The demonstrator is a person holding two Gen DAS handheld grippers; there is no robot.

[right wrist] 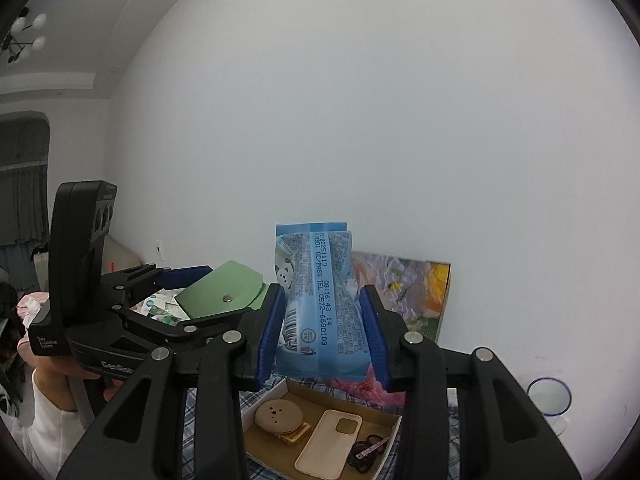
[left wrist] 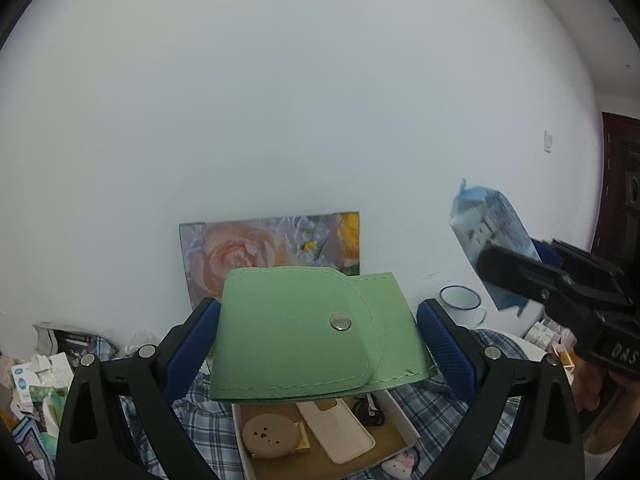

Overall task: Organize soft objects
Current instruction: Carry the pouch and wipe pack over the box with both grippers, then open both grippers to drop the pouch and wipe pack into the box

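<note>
The left wrist view showed the left hand-held gripper (left wrist: 318, 340) clenched on a green pouch (left wrist: 312, 332), its ribbed blue pads (left wrist: 192, 344) pressing both side edges. The pouch was smooth, matte faux leather with stitched seams, a rounded flap and a round metal snap (left wrist: 340, 322). It hung in the air above an open cardboard box (left wrist: 404, 420) that sat on a blue-and-white plaid cloth (left wrist: 200, 428) covering the worktop.

Inside the box lay a round tan compact with small dark marks (left wrist: 270, 436), a cream phone case (left wrist: 340, 428) with rounded corners, and a cluster of black hair ties (left wrist: 370, 410). A floral painting (left wrist: 256, 252) leaned against the white wall behind the box, and a white enamel mug with a blue rim (left wrist: 460, 300) stood toward the worktop's right edge.

In the right wrist view, the right hand-held gripper (right wrist: 322, 332) gripped a blue tissue pack (right wrist: 320, 304) between its blue pads (right wrist: 270, 332). The soft, crinkled plastic wrapper bulged slightly and bore printed text and a barcode. It was held upright above the far edge of the same box, with the pouch visible to its left, well apart.
</note>
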